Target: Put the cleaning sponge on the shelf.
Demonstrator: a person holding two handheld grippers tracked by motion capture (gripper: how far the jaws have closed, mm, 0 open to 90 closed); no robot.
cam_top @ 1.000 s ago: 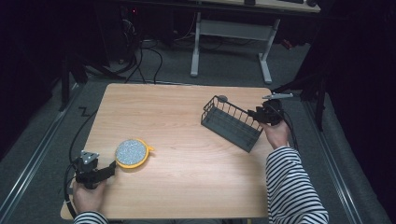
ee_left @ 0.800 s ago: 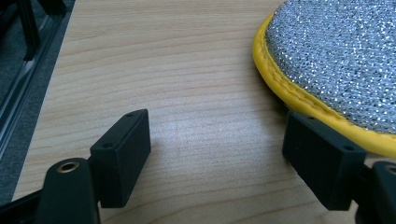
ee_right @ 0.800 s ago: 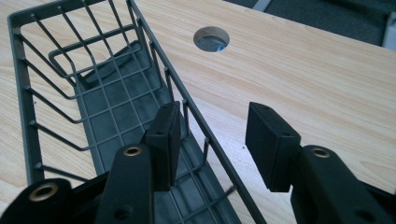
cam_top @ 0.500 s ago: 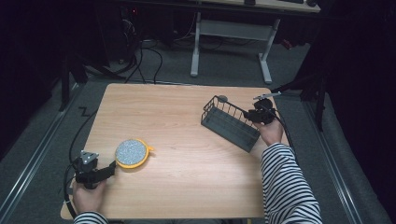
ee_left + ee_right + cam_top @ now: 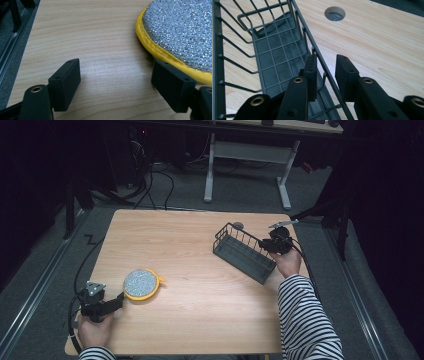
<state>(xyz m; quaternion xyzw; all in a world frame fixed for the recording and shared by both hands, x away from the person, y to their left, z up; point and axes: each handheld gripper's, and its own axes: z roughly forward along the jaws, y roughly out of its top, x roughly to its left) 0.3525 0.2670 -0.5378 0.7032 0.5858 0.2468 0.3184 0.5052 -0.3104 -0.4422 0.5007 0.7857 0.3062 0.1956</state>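
In the high view, the basket (image 5: 243,253) is seen right of centre on the table (image 5: 200,330), with the right gripper (image 5: 270,243) at its rim; the left gripper (image 5: 112,303) lies beside the pad (image 5: 141,284).

In the left gripper view, wide-open jaws are shown, nothing held.

In the right gripper view, the jaws have just been closing; the basket's rim wire is clamped between them.

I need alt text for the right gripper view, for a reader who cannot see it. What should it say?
The right tongs straddle the long side wall of a dark wire basket, one jaw inside and one outside, closed around its rim wire. The basket stands on a light wooden table that has a round hole behind it.
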